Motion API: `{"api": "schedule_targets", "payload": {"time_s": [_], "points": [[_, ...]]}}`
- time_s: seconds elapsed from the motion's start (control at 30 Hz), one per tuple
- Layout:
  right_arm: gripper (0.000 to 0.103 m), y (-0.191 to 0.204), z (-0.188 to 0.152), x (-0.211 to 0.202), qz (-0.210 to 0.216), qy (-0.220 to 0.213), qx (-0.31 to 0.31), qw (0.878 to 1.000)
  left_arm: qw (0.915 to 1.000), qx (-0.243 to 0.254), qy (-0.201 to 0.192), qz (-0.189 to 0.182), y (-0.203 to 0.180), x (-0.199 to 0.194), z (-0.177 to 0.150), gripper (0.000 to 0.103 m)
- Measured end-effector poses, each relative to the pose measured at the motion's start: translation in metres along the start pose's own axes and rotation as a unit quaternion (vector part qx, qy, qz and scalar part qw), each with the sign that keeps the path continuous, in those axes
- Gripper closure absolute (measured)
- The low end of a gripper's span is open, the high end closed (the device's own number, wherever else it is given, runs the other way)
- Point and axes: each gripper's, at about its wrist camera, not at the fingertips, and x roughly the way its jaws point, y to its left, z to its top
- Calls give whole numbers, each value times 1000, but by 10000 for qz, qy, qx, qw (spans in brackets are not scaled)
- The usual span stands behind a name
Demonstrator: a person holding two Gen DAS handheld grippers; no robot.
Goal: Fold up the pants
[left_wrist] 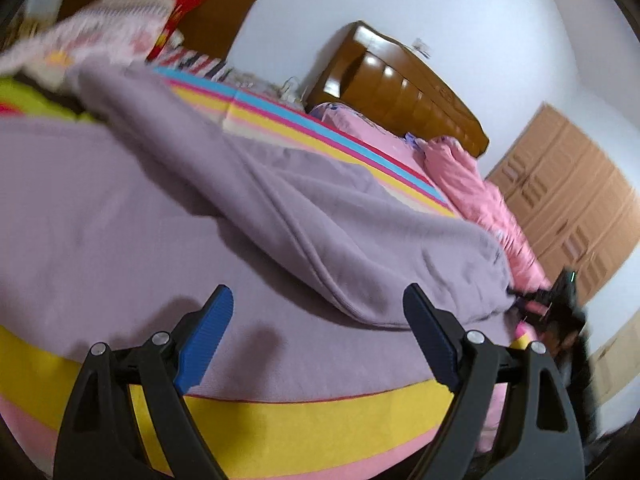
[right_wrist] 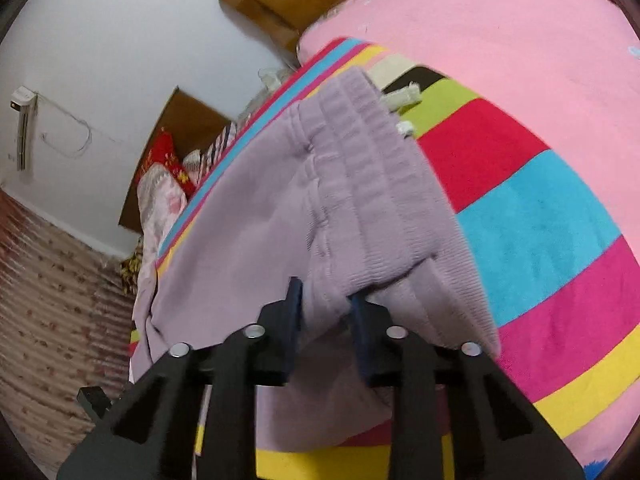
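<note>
A broad bed fills the room, dressed in a striped blanket (right_wrist: 532,216) of soft, napped cloth with bands of red, sky blue, magenta, yellow and lime, laid over a smooth pink sheet (right_wrist: 500,40). Toward twelve o'clock from the right claw's camera stands a glossy brown wooden headboard (left_wrist: 400,88), panelled and catching the lamp light. A pale panelled wardrobe (left_wrist: 568,200) sits at three o'clock in the left claw's view, with a rumpled pink quilt (left_wrist: 480,196) bunched before it.

The pants (left_wrist: 160,208), a thick lilac fleece, lie spread on the striped blanket, one part folded over the rest in a long rounded ridge. Their ribbed, gathered waistband (right_wrist: 368,168) runs from twelve o'clock down toward the right claw.

The left gripper (left_wrist: 316,320) hangs over the lilac cloth with its blue ridged pads (left_wrist: 206,340) set wide apart and nothing between them; I cannot tell whether the tips touch the fabric. The right gripper (right_wrist: 324,304) is pinched down on a bunched fold of the pants at the waistband end, dark fingers (right_wrist: 294,300) pressing in from both sides.
</note>
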Motion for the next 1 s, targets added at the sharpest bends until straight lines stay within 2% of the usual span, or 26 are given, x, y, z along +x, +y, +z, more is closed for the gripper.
{"api": "schedule_targets", "payload": {"time_s": [0.13,0.2,0.3,0.37,0.43,0.47,0.53,0.57,0.63,0.67,0.7,0.77,0.87,0.9,1.0], "points": [[83,-4,-7,-2,58,-261,-25,9996,9973,-675,75,-274,20,5,13,18],[83,-5,-5,-1,35,-304,-39,9995,9944,-997,59,-350,31,11,23,25],[83,0,-4,0,-71,-343,-163,9993,9918,-1253,201,-177,36,24,34,31],[83,-3,-4,0,-71,-344,-187,9992,9926,-1077,355,424,24,32,41,31],[83,-6,-4,0,-55,-357,-190,9992,9912,-615,442,1089,0,41,45,31],[83,-7,-5,-1,-52,-366,-190,9991,9873,-335,526,1460,-11,47,47,32],[83,-9,-6,-2,-58,-382,-208,9990,9773,43,771,1974,-25,62,49,40],[83,-9,-7,-3,-63,-387,-219,9990,9724,92,976,2119,-24,71,49,51],[83,-9,-10,-5,-71,-398,-252,9989,9685,198,950,2294,-22,74,52,72],[83,-8,-10,-5,-79,-406,-274,9988,9708,179,928,2206,-21,73,53,89],[83,-7,-12,-6,-88,-420,-300,9986,9764,95,845,1984,-17,69,54,94],[84,-6,-14,-7,-91,-452,-300,9985,9845,-2,592,1651,-12,60,57,96],[86,-1,-11,-13,-68,-501,-329,9982,9959,-340,275,786,-4,42,70,96],[86,3,-6,-16,23,-518,-328,9981,9978,-341,150,541,-6,33,76,96],[86,17,2,-33,229,-644,-413,9968,9993,-242,-261,116,-18,1,102,96]]}}
